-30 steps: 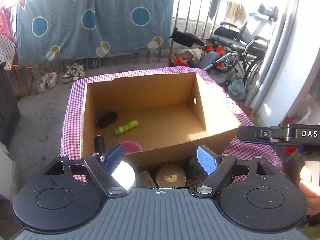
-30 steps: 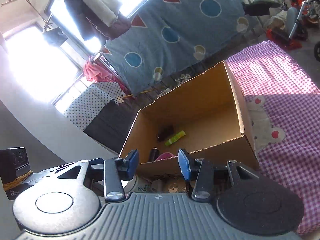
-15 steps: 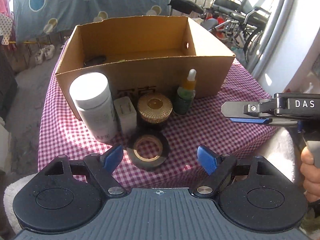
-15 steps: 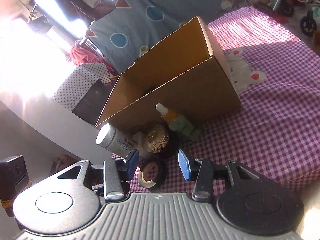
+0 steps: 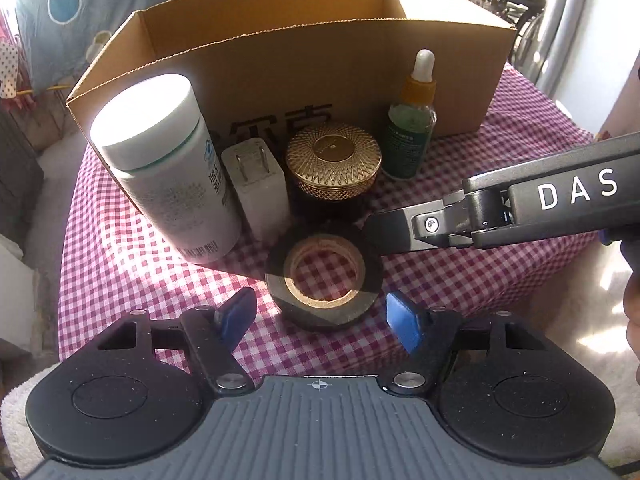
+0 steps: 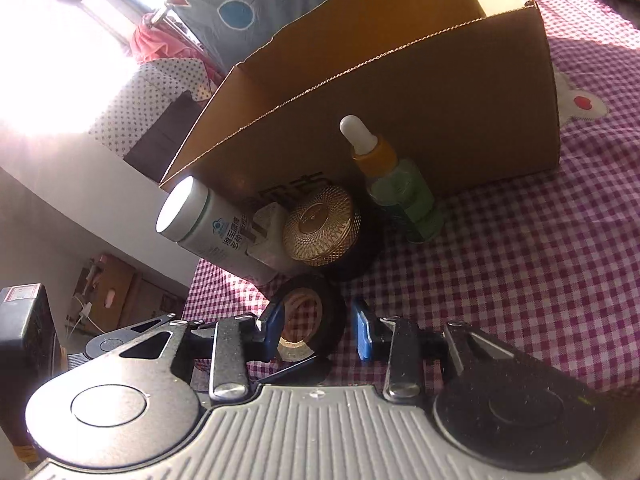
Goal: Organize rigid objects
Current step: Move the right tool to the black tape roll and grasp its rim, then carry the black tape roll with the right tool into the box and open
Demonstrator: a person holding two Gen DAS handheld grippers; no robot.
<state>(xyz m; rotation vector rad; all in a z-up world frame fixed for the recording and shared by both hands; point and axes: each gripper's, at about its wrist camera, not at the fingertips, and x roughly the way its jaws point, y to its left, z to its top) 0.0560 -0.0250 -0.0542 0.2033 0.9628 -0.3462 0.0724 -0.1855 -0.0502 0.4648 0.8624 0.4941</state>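
On the checked cloth [image 5: 120, 264], the tape roll [image 5: 325, 280] lies flat, axis vertical, before the box [image 5: 304, 64]. Left gripper [image 5: 322, 318] and right gripper [image 6: 316, 334] both gape, holding nothing.

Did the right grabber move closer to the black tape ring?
Yes. The right gripper came down and forward toward the cardboard box; its open fingers now straddle one side of the tape roll.

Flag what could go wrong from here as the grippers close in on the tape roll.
Both open grippers, left gripper and right gripper, converge on the black tape roll with a cardboard core; they may collide. The roll lies close to the white plug adapter and gold-lidded jar, which a finger could knock.
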